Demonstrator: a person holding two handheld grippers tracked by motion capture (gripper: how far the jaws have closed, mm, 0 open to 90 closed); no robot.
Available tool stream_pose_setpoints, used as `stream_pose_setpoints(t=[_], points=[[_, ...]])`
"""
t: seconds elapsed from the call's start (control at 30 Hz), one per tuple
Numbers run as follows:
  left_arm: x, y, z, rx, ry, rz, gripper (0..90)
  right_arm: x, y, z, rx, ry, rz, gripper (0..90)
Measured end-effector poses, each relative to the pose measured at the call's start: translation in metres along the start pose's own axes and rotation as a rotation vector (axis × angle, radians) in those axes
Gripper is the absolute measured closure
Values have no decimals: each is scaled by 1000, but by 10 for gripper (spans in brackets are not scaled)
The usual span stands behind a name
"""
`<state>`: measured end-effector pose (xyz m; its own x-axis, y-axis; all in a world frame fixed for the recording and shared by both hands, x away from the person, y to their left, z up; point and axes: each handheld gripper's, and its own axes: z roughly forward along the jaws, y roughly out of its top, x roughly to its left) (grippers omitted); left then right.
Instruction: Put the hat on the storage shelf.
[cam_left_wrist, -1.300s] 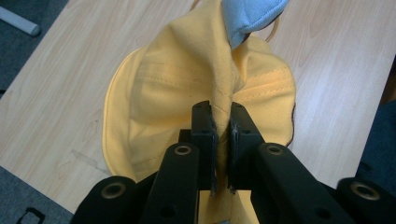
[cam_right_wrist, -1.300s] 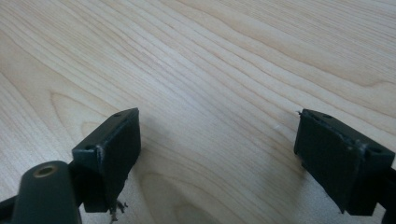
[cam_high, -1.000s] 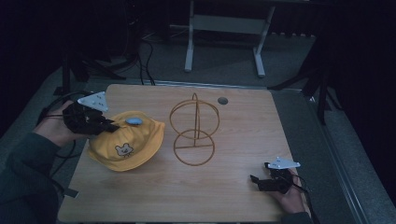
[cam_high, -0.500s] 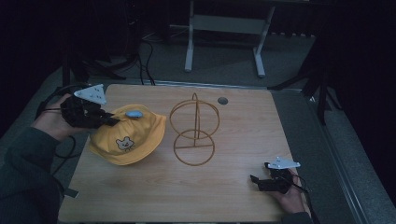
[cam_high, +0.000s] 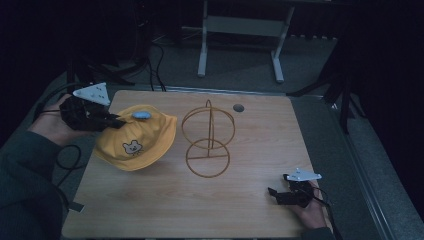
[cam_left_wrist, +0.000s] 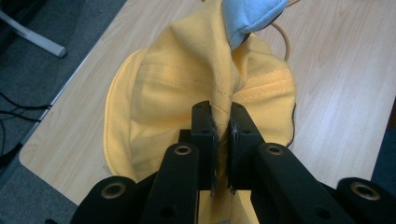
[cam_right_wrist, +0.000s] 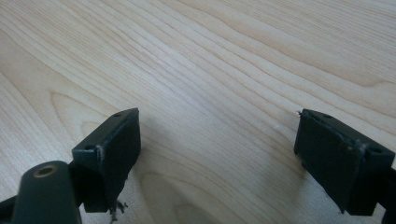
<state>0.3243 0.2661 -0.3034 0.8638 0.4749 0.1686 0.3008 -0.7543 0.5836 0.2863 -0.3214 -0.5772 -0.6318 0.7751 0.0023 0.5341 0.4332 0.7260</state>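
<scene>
A yellow sun hat (cam_high: 135, 145) with a small bear patch and a blue tab hangs partly lifted over the left of the wooden table (cam_high: 250, 210). My left gripper (cam_high: 117, 121) is shut on a fold of its brim. The left gripper view shows that yellow hat (cam_left_wrist: 187, 88) cloth pinched between the black pads (cam_left_wrist: 206, 135) of my left gripper (cam_left_wrist: 222, 122). A gold wire stand (cam_high: 207, 140), two hoops on a ring base, stands upright at the table's middle, just right of the hat. My right gripper (cam_high: 274, 194) rests open near the front right edge, and in its own view my right gripper (cam_right_wrist: 217, 140) has only bare wood between its jaws.
A round grey cable hole (cam_high: 238, 107) sits in the table near the far edge. Beyond the table stand a metal frame (cam_high: 240, 30) and cables on the dark floor. Cables trail from both grippers.
My left gripper has risen and drawn back to the left with the hat's brim, lifting and tilting the hat off the table. The right gripper has stayed put.
</scene>
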Motion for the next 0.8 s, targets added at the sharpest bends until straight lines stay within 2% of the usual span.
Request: stream_pose_setpoints(t=[0.8], points=[[9,18,-12,-55,21,1,837,0,0,0,0,1,-2,144]])
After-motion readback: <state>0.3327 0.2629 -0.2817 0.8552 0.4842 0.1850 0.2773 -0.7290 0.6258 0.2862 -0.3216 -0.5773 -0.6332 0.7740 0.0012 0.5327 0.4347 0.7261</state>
